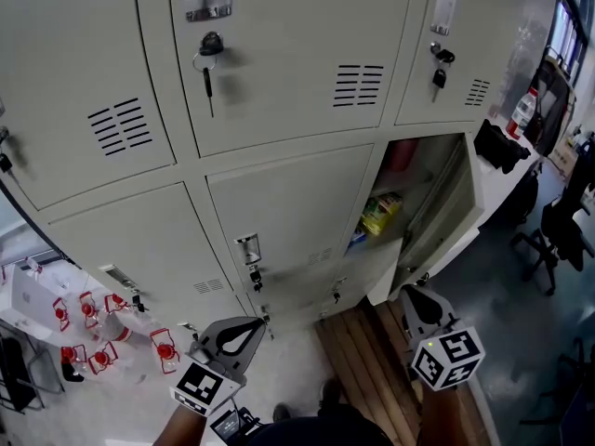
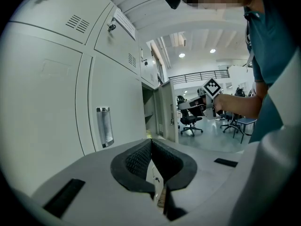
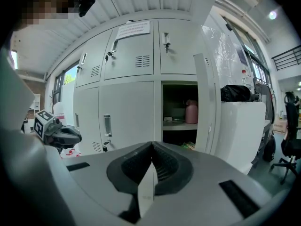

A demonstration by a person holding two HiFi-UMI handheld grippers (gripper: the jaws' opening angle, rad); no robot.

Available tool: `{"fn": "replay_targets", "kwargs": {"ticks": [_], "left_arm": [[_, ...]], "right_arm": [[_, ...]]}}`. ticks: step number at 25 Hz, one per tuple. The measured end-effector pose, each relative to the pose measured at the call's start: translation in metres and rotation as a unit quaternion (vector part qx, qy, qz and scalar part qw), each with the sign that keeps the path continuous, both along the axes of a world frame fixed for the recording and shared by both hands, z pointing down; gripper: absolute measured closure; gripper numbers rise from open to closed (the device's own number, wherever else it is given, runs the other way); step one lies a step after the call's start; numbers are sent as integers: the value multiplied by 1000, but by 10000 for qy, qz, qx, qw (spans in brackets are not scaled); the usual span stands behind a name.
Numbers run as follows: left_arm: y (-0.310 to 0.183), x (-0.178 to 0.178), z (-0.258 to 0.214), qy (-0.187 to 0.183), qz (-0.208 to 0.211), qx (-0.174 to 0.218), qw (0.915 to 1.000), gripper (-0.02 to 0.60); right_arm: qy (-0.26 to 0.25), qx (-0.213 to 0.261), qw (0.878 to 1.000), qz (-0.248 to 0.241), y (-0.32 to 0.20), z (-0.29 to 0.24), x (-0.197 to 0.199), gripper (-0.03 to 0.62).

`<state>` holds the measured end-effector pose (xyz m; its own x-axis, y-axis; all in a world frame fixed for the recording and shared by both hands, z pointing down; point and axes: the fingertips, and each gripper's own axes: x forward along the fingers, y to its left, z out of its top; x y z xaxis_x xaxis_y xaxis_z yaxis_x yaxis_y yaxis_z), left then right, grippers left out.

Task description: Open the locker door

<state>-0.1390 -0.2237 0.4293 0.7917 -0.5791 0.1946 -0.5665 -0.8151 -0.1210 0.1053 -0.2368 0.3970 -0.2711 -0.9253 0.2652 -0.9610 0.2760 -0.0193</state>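
The grey locker bank fills the head view. One middle-row locker stands open, its door swung out to the right, also seen in the right gripper view. Inside are a shelf with a pink bottle and a yellow-green packet. My right gripper is shut and empty, held low in front of that open compartment, apart from the door. My left gripper is shut with nothing in it, below the closed locker with the chrome handle, which also shows in the left gripper view.
Keys hang from the upper locker locks. A wooden slatted platform lies on the floor under the open locker. Red-and-white items are scattered at lower left. A white counter with a black bag and an office chair stand at right.
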Motion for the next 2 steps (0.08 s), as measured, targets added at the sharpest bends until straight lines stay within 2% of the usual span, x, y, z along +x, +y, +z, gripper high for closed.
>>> {"fn": "replay_targets", "kwargs": {"ticks": [2], "left_arm": [[-1,1,2,-7,19,-27,10000,565]], "right_arm": [[-1,8,10000,-3,-3,0,-1,557]]}}
